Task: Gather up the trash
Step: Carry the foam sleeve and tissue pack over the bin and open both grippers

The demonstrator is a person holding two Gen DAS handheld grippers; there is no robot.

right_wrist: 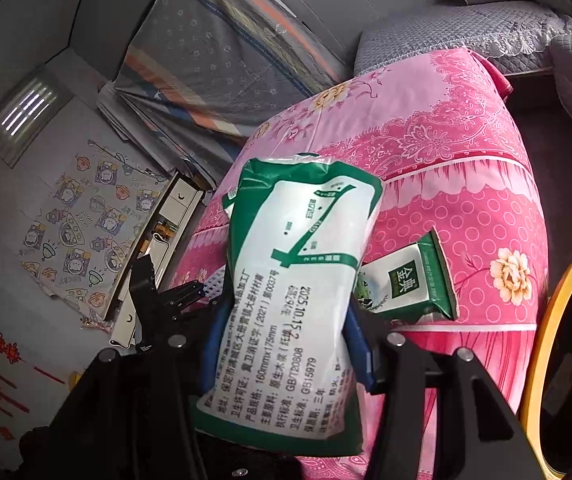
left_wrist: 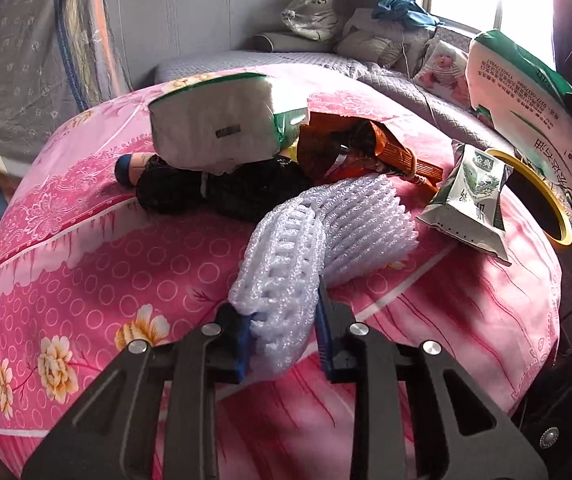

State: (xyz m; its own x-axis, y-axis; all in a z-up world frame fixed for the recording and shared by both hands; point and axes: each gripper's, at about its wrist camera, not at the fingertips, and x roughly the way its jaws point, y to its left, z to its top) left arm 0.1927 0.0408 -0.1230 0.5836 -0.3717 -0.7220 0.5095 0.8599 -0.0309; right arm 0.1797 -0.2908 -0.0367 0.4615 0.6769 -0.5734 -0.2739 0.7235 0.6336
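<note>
My left gripper point(left_wrist: 286, 336) is shut on a white foam net sleeve point(left_wrist: 282, 256) that curls up off the pink flowered cloth point(left_wrist: 106, 264). A second foam net point(left_wrist: 369, 216) lies just behind it. My right gripper point(right_wrist: 286, 354) is shut on a green-and-white tissue pack wrapper point(right_wrist: 297, 280), held upright in the air. The same wrapper point(left_wrist: 525, 112) shows at the right of the left wrist view, above a yellow-rimmed bin point(left_wrist: 561, 216). A green milk carton point(left_wrist: 469, 204) lies beside the bin's rim and appears again as the carton point(right_wrist: 409, 280) behind the wrapper.
Further back on the cloth sit a white tissue pack point(left_wrist: 214, 124), an orange snack wrapper point(left_wrist: 349, 148) and a dark bottle point(left_wrist: 214, 192). The bin's yellow rim point(right_wrist: 545, 312) is at the right edge. A grey quilted bed point(left_wrist: 286, 60) with pillows lies behind.
</note>
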